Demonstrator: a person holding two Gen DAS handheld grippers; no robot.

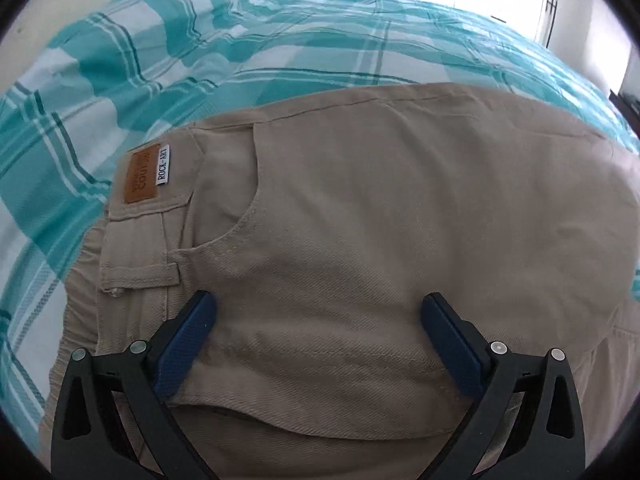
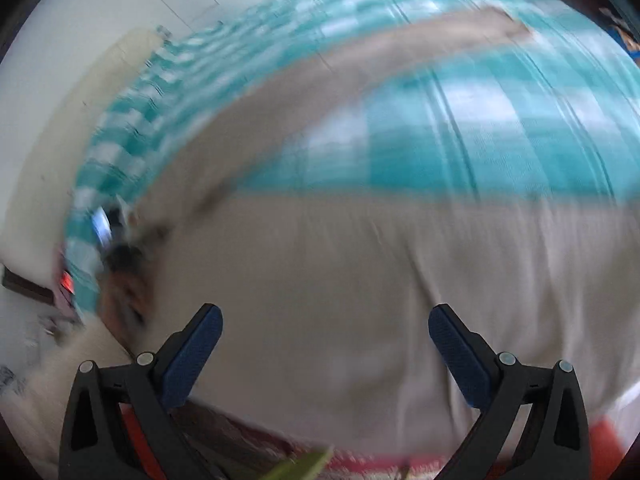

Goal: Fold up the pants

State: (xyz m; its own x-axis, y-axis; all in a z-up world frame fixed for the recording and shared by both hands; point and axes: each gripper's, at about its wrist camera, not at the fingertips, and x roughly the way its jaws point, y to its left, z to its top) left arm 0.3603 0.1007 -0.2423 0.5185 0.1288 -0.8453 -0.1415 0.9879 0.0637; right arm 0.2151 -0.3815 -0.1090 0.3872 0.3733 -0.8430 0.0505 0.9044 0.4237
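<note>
Your left hand-held gripper [image 1: 318, 312] hovers wide open, holding nothing, over the beige pants [image 1: 360, 220] spread on the teal plaid bed [image 1: 120, 60]. Your right hand-held gripper [image 2: 325, 326] is spread open too, over the same pants, view blurry.

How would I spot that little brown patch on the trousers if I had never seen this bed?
Start at the teal-and-white checked bedspread, where beige pants lie spread out. Go to their waistband, at the left in the left wrist view. The brown patch sits there, a leather-like rectangle with faint lettering; the white label beside it is smaller and reads ROCK-ART.
</note>
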